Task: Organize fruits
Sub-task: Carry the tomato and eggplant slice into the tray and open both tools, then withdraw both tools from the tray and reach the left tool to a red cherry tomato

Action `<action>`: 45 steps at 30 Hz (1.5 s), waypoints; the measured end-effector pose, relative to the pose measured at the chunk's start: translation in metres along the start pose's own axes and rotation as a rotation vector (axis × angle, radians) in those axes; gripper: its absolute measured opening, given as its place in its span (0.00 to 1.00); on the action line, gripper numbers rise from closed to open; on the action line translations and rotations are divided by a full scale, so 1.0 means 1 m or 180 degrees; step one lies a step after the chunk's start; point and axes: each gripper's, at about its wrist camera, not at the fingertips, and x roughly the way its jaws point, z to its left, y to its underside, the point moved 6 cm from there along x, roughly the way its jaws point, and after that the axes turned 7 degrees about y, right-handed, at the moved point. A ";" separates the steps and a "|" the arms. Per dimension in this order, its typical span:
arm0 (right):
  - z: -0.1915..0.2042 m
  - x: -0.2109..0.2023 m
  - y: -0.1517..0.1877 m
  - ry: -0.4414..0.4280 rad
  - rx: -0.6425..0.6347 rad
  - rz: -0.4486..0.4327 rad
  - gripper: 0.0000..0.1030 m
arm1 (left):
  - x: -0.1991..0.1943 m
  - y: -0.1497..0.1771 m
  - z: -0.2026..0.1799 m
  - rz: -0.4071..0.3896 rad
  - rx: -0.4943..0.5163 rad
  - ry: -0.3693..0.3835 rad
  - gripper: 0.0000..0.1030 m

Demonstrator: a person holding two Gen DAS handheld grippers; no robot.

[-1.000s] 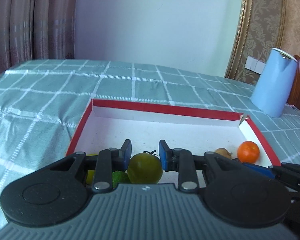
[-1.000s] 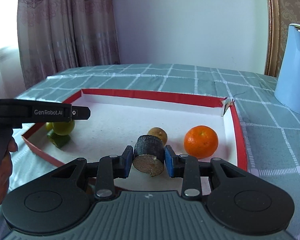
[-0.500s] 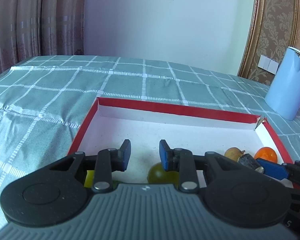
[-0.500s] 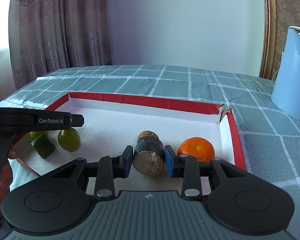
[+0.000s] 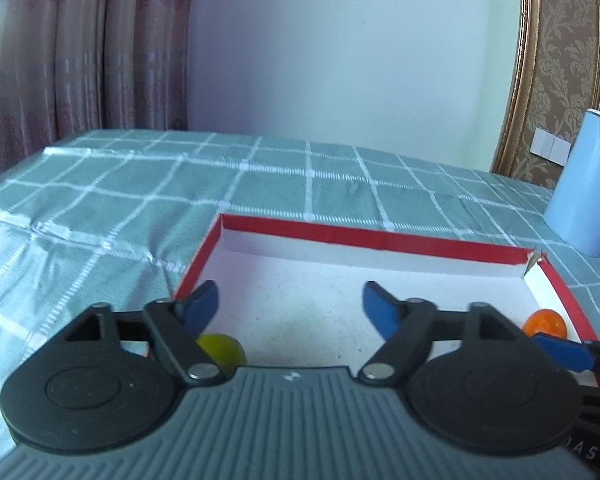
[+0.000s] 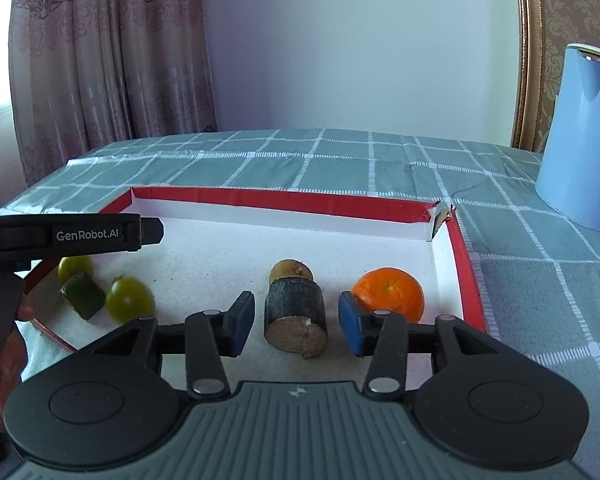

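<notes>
A red-rimmed white tray [image 6: 284,200] holds the fruit. My left gripper [image 5: 292,305] hangs over the tray's near left part, its jaws opening wide with nothing between them. A green tomato [image 5: 225,349] lies just below its left finger, partly hidden. My right gripper [image 6: 296,320] has its jaws opening around a dark cut chunk [image 6: 295,312], which rests on the tray floor with a gap at each pad. An orange [image 6: 388,291] lies right of the chunk, and a small brown fruit [image 6: 286,270] sits behind it.
At the tray's left end lie a green tomato [image 6: 130,299], a green cut piece [image 6: 82,294] and a yellow-green fruit [image 6: 74,266]. A blue kettle [image 6: 580,144] stands on the checked tablecloth [image 6: 340,160] at the right. A hand [image 6: 8,360] holds the left gripper.
The left jaws let go of the green tomato and spread wide; the tomato now lies in the tray. The right pads have parted from the dark chunk.
</notes>
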 end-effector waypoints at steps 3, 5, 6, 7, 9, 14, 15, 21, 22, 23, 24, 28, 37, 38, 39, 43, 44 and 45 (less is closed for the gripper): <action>-0.001 -0.001 0.001 -0.0021 0.0030 0.0010 0.44 | -0.002 -0.001 0.001 -0.0027 0.0000 -0.0006 0.82; -0.001 -0.002 0.002 -0.0017 0.0052 -0.0005 0.44 | -0.003 0.000 0.001 -0.0045 -0.0001 -0.0029 0.88; -0.002 -0.003 0.002 -0.0015 0.0065 -0.0022 0.44 | -0.004 -0.001 0.001 -0.0065 0.0006 -0.0040 0.88; -0.002 -0.004 0.002 -0.0015 0.0071 -0.0038 0.44 | -0.005 -0.001 0.001 -0.0083 0.0009 -0.0046 0.89; -0.002 -0.005 0.003 -0.0009 0.0069 -0.0051 0.46 | -0.006 -0.001 0.001 -0.0099 0.0014 -0.0060 0.93; 0.000 -0.012 0.002 0.0074 0.0056 -0.0202 0.59 | -0.010 0.000 -0.001 -0.0155 0.0067 -0.0080 0.98; 0.000 -0.013 0.002 0.0112 0.0051 -0.0240 0.60 | -0.011 0.000 -0.001 -0.0174 0.0078 -0.0081 0.99; -0.005 -0.017 0.001 0.0091 0.0127 -0.0316 0.61 | -0.023 0.001 0.001 -0.0246 0.0060 -0.0043 1.00; -0.007 -0.018 0.001 0.0089 0.0173 -0.0330 0.61 | -0.025 0.002 0.002 -0.0254 0.0063 -0.0047 1.00; -0.009 -0.021 0.001 0.0101 0.0215 -0.0362 0.61 | -0.028 0.003 0.002 -0.0273 0.0062 -0.0039 1.00; -0.011 -0.023 0.001 0.0114 0.0242 -0.0390 0.63 | -0.031 0.003 0.003 -0.0300 0.0051 -0.0029 1.00; -0.014 -0.027 0.001 0.0148 0.0280 -0.0452 0.73 | -0.043 0.004 0.008 -0.0362 -0.0024 -0.0012 1.00; -0.012 -0.043 0.009 0.0179 0.0117 -0.0511 0.73 | -0.071 0.022 0.022 -0.0289 -0.0118 0.0084 1.00; -0.012 -0.047 0.010 0.0145 0.0123 -0.0526 0.73 | -0.077 0.024 0.024 -0.0294 -0.0153 0.0139 1.00; -0.012 -0.052 0.012 0.0120 0.0138 -0.0546 0.73 | -0.083 0.026 0.025 -0.0308 -0.0186 0.0191 1.00; -0.019 -0.065 0.019 0.0076 0.0213 -0.0595 0.73 | -0.100 0.042 0.028 -0.0228 -0.0219 0.0411 1.00; -0.021 -0.067 0.020 0.0083 0.0236 -0.0580 0.73 | -0.103 0.047 0.026 -0.0170 -0.0184 0.0468 1.00; -0.024 -0.068 0.021 0.0076 0.0276 -0.0558 0.73 | -0.105 0.052 0.023 -0.0111 -0.0123 0.0539 1.00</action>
